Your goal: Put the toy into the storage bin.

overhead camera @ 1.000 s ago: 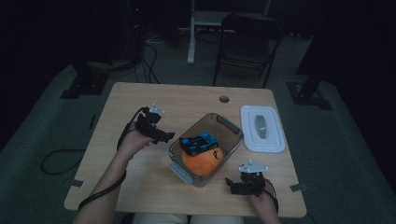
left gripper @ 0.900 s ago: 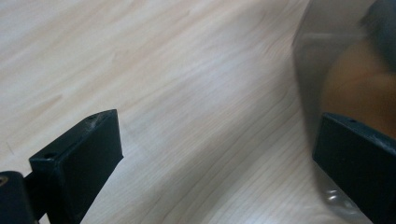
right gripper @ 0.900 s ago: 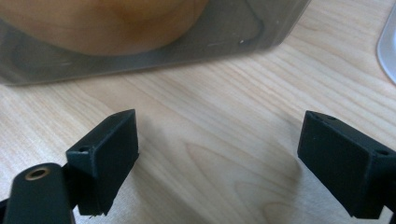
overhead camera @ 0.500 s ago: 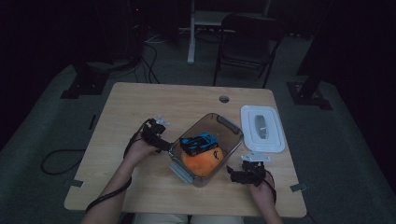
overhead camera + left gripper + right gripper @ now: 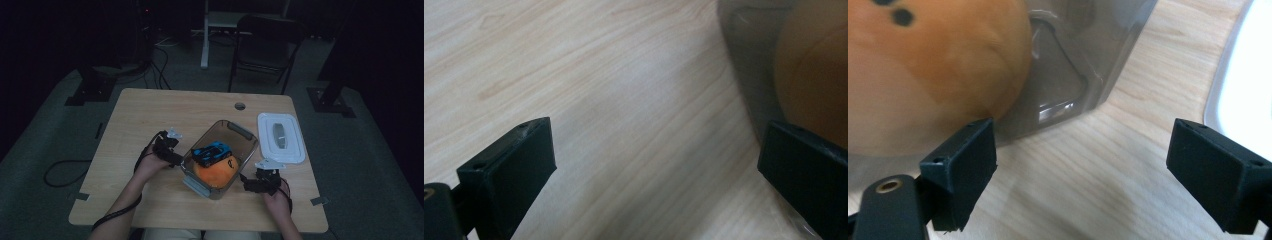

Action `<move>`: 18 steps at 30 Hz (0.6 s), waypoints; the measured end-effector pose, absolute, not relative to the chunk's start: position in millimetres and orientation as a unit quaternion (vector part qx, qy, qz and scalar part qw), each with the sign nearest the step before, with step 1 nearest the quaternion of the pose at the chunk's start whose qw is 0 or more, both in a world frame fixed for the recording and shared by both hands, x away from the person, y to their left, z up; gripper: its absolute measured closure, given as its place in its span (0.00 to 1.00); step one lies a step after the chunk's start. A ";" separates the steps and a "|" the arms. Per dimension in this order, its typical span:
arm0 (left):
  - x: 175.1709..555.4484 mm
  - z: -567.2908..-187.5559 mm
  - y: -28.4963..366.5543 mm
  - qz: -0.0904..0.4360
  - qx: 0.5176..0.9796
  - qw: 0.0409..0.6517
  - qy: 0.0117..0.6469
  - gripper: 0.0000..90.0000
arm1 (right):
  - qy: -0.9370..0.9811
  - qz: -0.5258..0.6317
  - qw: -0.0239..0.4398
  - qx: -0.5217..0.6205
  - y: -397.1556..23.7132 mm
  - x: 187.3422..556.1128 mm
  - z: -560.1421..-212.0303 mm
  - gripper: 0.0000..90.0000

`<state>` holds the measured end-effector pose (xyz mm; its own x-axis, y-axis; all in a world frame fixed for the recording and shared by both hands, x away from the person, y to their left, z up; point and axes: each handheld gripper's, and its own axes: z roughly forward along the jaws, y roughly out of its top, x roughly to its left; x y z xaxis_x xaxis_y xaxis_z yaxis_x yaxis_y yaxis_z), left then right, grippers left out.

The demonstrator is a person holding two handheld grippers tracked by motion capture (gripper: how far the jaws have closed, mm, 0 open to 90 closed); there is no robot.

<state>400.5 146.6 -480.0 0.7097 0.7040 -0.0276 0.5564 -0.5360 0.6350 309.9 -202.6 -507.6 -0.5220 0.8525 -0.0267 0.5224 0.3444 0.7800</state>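
We held the left tongs [image 5: 176, 159] and right tongs [image 5: 251, 183] with jaws spread wide, gripping nothing. Between them sat the clear container [image 5: 243, 133], holding an orange ball [image 5: 216, 173] and blue toy car [image 5: 212, 152].

Wooden table [image 5: 150, 115]: round grommet hole [image 5: 240, 106] at 12 o'clock near the far edge. White lid [image 5: 280, 137] lies flat at 3 o'clock on the tabletop, well apart from the hole. Floor beyond: folding chair [image 5: 265, 50] at 12 o'clock, white post [image 5: 204, 35] just beside it at 11. Black cables [image 5: 155, 60] on the carpet at 10 o'clock.
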 end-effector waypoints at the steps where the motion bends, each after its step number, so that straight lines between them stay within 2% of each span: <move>1: 398.4 -479.8 147.1 0.119 0.869 0.317 0.361 0.03 | 0.790 0.372 0.223 0.434 -201.3 311.0 -506.9 0.14; 10: 386.2 -483.0 145.2 0.098 0.871 0.327 0.353 0.03 | 0.785 0.378 0.229 0.434 -195.8 318.6 -503.9 0.15; 18: 377.1 -485.1 136.4 0.108 0.868 0.326 0.358 0.03 | 0.789 0.389 0.210 0.428 -205.2 318.6 -504.7 0.15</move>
<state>377.1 136.4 -485.1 0.7198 0.6926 -0.0459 0.5520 -0.5311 0.6428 318.6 -205.2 -504.7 -0.5458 0.8379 0.0012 0.5111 0.3318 0.7929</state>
